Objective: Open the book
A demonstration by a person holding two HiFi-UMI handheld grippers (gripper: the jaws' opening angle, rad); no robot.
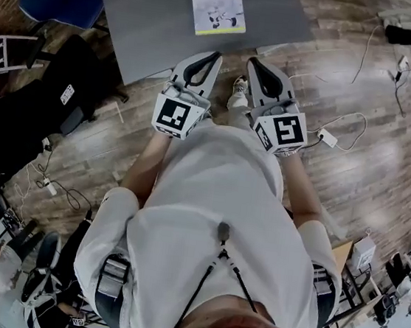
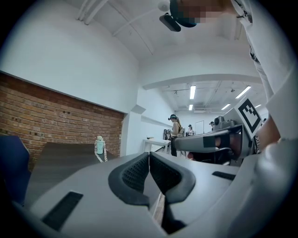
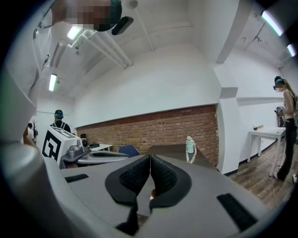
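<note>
Two grippers, the left gripper (image 1: 214,55) and the right gripper (image 1: 254,61), have their jaws pressed fully together with nothing between the pads. Each gripper view confirms this.

1. Locate the book (image 1: 218,5). It lies closed and flat, cover up, on the table (image 1: 148,26). It sits ahead of both pairs of jaws and well apart from them: almost straight in front of the left jaws, and ahead and to the left of the right jaws.

2. Expect a thin, light paperback. The cover will likely bend easily, and its glossy face is probably slick. The whole book may slide on the smooth table if you push it sideways.

3. Spread one pair of jaws before contact. Take hold of the cover alone at its free edge, opposite the spine. These views do not show clearly which edge is the spine, so check as you close in.

4. Rest the other jaws, kept together, on the book near the spine to pin it while you lift the cover.
</note>
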